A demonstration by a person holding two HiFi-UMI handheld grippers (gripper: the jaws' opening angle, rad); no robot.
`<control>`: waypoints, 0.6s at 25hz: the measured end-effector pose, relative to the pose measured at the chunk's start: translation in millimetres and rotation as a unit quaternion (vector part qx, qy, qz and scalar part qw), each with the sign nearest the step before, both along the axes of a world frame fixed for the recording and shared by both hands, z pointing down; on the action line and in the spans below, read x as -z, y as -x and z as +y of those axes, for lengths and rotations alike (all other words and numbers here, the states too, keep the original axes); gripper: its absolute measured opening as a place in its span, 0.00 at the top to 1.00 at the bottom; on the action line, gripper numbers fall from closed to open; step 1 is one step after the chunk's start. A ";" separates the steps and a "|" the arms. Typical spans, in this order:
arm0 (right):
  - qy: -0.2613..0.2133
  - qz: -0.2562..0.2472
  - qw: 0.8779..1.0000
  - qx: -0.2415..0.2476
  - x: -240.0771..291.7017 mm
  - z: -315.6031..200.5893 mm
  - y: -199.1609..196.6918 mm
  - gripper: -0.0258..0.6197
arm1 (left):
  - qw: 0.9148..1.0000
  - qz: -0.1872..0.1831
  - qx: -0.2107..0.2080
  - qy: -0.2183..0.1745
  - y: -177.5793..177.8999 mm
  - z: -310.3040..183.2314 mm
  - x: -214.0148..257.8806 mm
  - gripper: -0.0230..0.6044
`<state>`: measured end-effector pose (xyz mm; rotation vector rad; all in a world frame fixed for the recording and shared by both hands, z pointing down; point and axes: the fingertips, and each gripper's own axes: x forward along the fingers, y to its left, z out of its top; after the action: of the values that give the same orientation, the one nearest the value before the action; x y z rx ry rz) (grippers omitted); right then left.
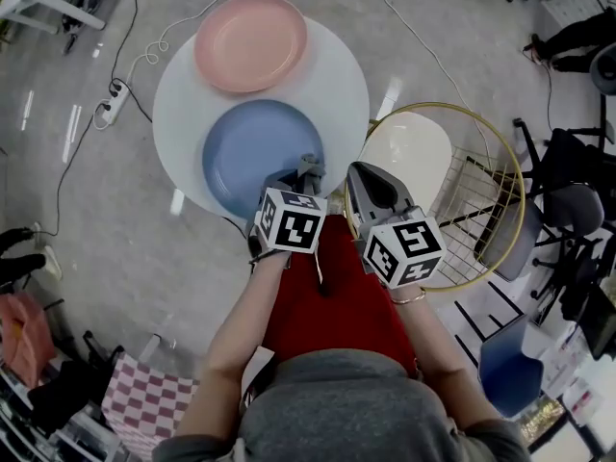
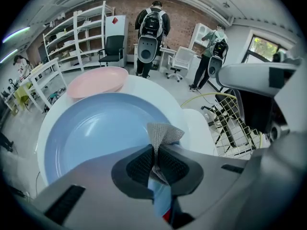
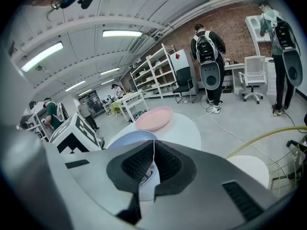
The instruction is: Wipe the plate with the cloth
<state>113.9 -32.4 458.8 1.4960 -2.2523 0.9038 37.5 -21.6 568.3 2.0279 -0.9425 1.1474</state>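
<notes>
Head view: the left hand-held gripper reaches over the near rim of the blue plate, which lies on a round white tabletop. A pink plate sits beyond it. The right hand-held gripper hangs just beside the left one, off the tabletop's edge, with a gold wire basket to its right.

Left gripper view: the jaws are clamped on a grey mesh cloth. Its free corner sticks up past the jaw tips, above the blue plate's near rim.

Right gripper view: the jaws are pressed together with nothing between them. The blue plate lies just ahead and to their left, the pink plate farther on.
</notes>
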 end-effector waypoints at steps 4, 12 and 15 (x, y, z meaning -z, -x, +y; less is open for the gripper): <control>0.000 -0.004 1.000 0.029 -2.3 -4.5 14.2 0.91 | 1.000 -0.017 -0.001 0.007 12.6 16.4 -4.2 0.91; -0.002 -0.002 0.997 0.081 -0.1 -8.4 58.6 0.91 | 0.998 -0.046 0.024 0.031 64.6 36.3 -11.0 0.91; -0.002 0.000 0.996 0.094 1.0 -10.9 72.6 0.91 | 0.997 -0.054 0.040 0.031 84.7 34.5 -10.1 0.91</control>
<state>41.3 -43.3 457.7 1.2589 -2.3479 0.8429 -47.2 12.9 578.4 1.8776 -1.0188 1.2375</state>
